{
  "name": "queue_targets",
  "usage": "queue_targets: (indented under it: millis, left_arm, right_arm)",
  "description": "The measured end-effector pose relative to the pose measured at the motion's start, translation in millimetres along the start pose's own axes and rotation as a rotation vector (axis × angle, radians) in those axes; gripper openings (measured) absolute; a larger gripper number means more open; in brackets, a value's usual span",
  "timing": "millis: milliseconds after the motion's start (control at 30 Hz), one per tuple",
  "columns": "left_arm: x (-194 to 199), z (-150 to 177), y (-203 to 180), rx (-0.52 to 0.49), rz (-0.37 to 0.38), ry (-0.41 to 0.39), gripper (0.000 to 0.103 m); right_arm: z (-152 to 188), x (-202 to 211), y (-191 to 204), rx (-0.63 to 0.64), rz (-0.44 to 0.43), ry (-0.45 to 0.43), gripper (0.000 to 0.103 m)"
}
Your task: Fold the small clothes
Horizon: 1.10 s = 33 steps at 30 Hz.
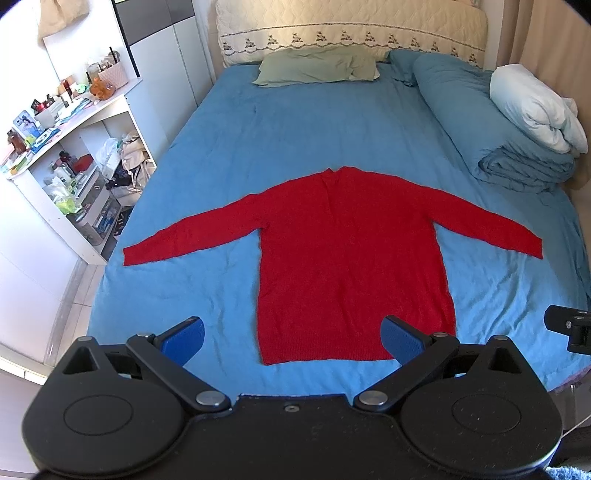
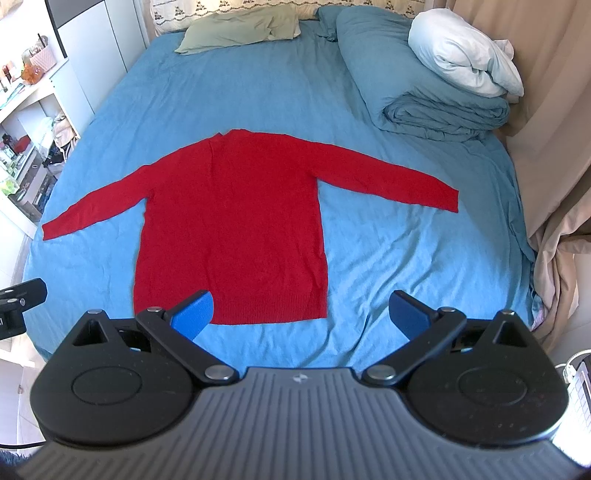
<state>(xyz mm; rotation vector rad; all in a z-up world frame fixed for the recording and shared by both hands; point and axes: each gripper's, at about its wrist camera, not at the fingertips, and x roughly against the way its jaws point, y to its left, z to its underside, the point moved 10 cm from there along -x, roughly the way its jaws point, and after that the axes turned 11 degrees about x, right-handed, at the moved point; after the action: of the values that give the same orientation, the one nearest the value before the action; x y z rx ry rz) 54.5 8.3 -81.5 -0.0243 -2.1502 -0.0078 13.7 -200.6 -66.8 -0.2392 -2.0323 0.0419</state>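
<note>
red sweater (image 1: 351, 258) flat, neck away, sleeves spread sideways

We're in a home bedroom: a bed with a blue sheet (image 1: 295, 122), green pillow (image 1: 317, 66) at the far headboard (image 1: 351, 33), rolled duvet (image 2: 424, 92) right, cluttered white shelves (image 1: 74, 162) left.

A blue bedsheet (image 1: 295, 147) covers the bed and serves as the landmark. At its head end lies a flat green pillow (image 1: 317, 66), backed by a cream quilted headboard (image 1: 351, 29) with an embroidered border. Along the sheet's right side stretches a rolled blue duvet (image 1: 480, 122), with a white pillow (image 1: 535, 107) resting on top of it. Left of the sheet stands a white shelf unit (image 1: 70, 155) crowded with bottles and small boxes. Beige curtains (image 2: 554, 147) hang right of the sheet.
</note>
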Motion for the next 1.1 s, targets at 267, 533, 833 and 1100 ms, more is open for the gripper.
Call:
queue_targets:
  millis: [267,533,833,1100]
  left_arm:
    - [-0.8,-0.9,2.3,0.006,-0.007,-0.003,0.103]
    - [-1.5,-0.1,3.1,0.008,-0.009,-0.005,0.103]
    - [-2.5,-0.7,3.6,0.010,-0.008,-0.005,0.103]
    - [-3.1,-2.3,6.5,0.013,-0.005,-0.003,0.103]
  right_arm:
    - [-2.0,0.2,2.4,0.000,0.003,-0.005,0.103]
    - [-1.8,0.9,2.0,-0.003,0.004,-0.006,0.103]
    - [-2.6,0.8,0.6,-0.004,0.006,-0.008,0.103]
    - [-2.4,1.1,-0.5,-0.005,0.007,-0.008,0.103]
